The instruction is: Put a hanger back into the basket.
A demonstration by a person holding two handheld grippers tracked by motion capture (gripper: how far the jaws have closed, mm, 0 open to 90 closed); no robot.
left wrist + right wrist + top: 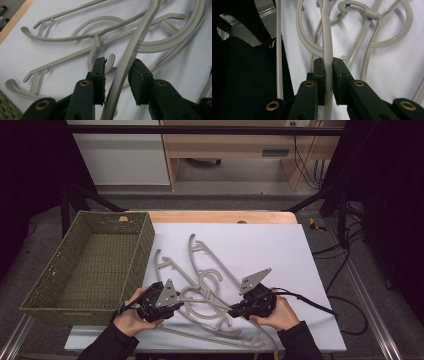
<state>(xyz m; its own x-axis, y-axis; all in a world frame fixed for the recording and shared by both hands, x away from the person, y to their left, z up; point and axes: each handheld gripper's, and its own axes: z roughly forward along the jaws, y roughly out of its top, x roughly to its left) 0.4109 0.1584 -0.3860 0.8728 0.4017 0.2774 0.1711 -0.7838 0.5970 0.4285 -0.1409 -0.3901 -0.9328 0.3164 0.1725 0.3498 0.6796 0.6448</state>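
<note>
Tongs in the right hand [329, 65] are clamped tight on a grey plastic hanger [327, 37], the bar pinched between both black pads near the front edge of the worktop [280, 245]. The left tongs [117, 68] straddle another arm of a hanger [130, 53]; their jaws stand partly apart with the grey bar running up between them, and a gap shows on each side of it, so the pads do not yet press on it. From above, the left tongs [162, 301] and right tongs [250, 306] sit at either side of the hanger pile [202, 287], which lies tangled on the white sheet, hooks and curved arms crossing one another. Just left of the pile, touching the sheet's edge, stands a green woven basket [142, 240]. Beyond the worktop's far edge are pale wooden cabinets [225, 145].
</note>
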